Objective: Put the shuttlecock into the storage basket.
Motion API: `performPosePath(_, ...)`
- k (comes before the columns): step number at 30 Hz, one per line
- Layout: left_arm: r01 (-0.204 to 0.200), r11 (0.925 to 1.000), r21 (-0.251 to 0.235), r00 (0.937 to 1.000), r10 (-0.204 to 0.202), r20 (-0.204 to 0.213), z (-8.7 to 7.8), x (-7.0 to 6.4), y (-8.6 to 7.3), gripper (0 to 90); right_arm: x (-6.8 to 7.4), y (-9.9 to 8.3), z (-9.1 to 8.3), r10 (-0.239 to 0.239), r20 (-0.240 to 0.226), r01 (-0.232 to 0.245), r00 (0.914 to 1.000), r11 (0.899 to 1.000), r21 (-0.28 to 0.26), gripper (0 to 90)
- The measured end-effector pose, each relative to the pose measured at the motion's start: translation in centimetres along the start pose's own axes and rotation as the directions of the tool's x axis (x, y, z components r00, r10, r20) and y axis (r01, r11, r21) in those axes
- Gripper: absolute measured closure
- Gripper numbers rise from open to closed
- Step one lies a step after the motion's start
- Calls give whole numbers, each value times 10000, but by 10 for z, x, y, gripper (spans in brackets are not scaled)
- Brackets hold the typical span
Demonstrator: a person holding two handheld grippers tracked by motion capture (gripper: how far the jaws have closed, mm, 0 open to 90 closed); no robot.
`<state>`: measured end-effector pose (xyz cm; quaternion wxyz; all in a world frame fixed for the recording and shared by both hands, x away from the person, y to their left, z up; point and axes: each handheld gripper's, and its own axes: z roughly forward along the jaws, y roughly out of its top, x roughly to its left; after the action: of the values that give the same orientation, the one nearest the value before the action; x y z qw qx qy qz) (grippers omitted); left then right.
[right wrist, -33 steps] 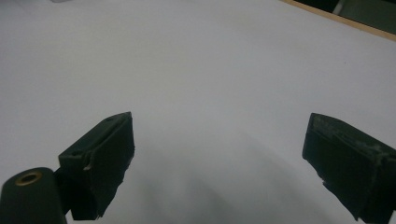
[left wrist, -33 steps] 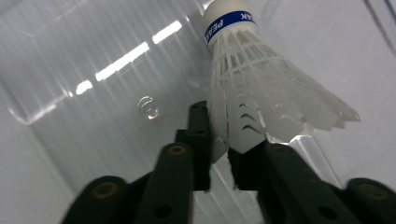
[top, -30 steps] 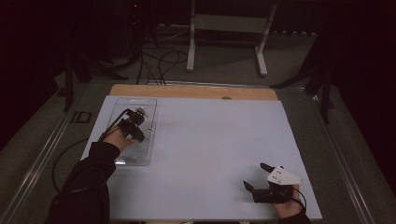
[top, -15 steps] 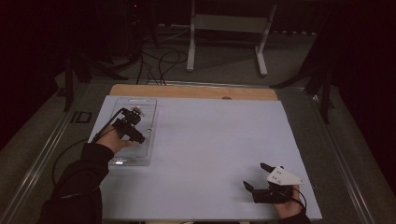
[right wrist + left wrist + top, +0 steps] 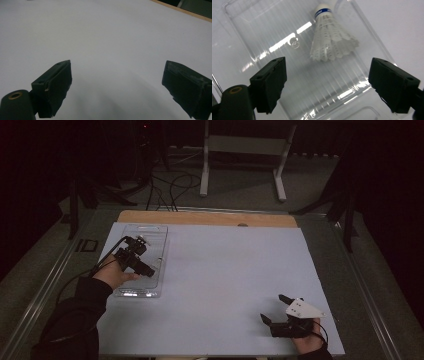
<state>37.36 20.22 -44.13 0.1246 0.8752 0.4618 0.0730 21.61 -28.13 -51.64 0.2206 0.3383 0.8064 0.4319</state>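
A white feather shuttlecock with a blue band on its cork lies on its side inside a clear plastic tray. The tray sits at the left of the white sheet. My left gripper hovers over the tray, and in the left gripper view it is open, with the shuttlecock just beyond its jaws and untouched. My right gripper rests near the sheet's front right corner. It stands open over bare white sheet with nothing between its jaws.
A strip of wooden tabletop shows past the sheet's far edge. Beyond the table are a white stand and cables on a dark floor. A metal rail runs along the left side.
My left gripper has drifted slightly toward the near left over the tray. The right gripper has stayed put.
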Motion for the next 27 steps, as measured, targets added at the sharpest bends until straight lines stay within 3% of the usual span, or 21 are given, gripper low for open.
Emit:
performPosePath(9,-210,9989,-413,9997,214,98,-13,-9,0,101,0,0,0,12,-3,-12,10000,10000,2,91)
performPosePath(16,-329,9961,-815,9980,373,519,-22,-16,3,71,0,0,0,-1,3,1,10000,10000,-6,91)
performPosePath(18,-390,9957,-843,9966,449,692,-23,-18,5,25,0,0,0,11,-5,-11,10000,10000,-6,91)
performPosePath(19,-537,9949,-850,9916,631,1128,-24,-19,5,25,0,0,0,14,-4,-14,10000,10000,-6,91)
performPosePath(20,-571,9940,-932,9902,683,1221,-24,-20,6,3,0,0,0,12,-6,-12,10000,10000,-10,91)
performPosePath(27,-754,9896,-1223,9876,911,1282,-25,-30,14,2,0,0,0,7,-10,-7,10000,10000,-10,91)
